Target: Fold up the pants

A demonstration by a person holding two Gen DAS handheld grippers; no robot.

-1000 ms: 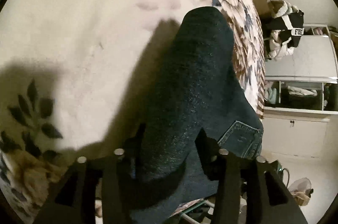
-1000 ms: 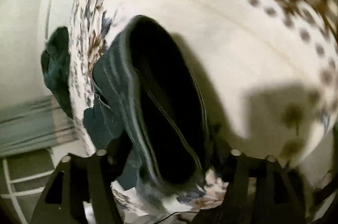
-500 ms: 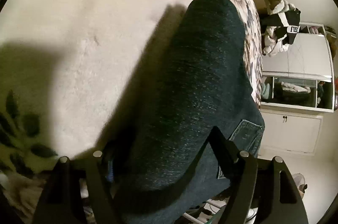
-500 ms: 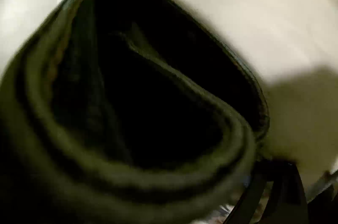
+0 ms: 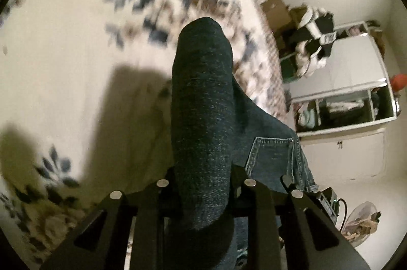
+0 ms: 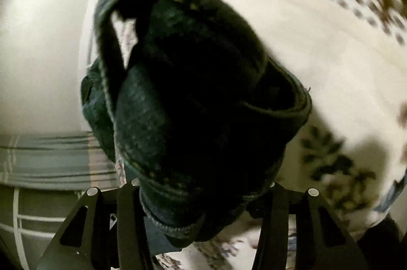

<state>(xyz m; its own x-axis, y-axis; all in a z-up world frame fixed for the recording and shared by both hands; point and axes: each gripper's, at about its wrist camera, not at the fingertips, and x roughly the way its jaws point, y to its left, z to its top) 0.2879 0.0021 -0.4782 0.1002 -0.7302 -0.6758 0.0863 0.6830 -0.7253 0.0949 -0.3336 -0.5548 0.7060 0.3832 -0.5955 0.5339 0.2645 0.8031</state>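
Observation:
The dark blue jeans (image 5: 203, 112) run as a rolled fold from my left gripper (image 5: 203, 183) out over the bed; a back pocket (image 5: 274, 155) shows at the right. The left gripper is shut on this fold. In the right wrist view the jeans (image 6: 193, 97) bulge close to the lens, with stitched waistband and a belt loop (image 6: 109, 46) showing. My right gripper (image 6: 201, 193) is shut on that bunched denim; its fingertips are hidden by cloth.
The bed has a cream bedspread (image 5: 76, 46) with blue and brown flowers. Beyond its right edge stand a white cabinet with open shelves (image 5: 351, 102) and a pile of clothes (image 5: 313, 41). A wall and grey striped fabric (image 6: 45, 158) lie left in the right wrist view.
Both grippers have lifted and pulled back with the jeans. In the right wrist view the denim has drawn away from the lens. The left gripper's jaws have closed in on the fold.

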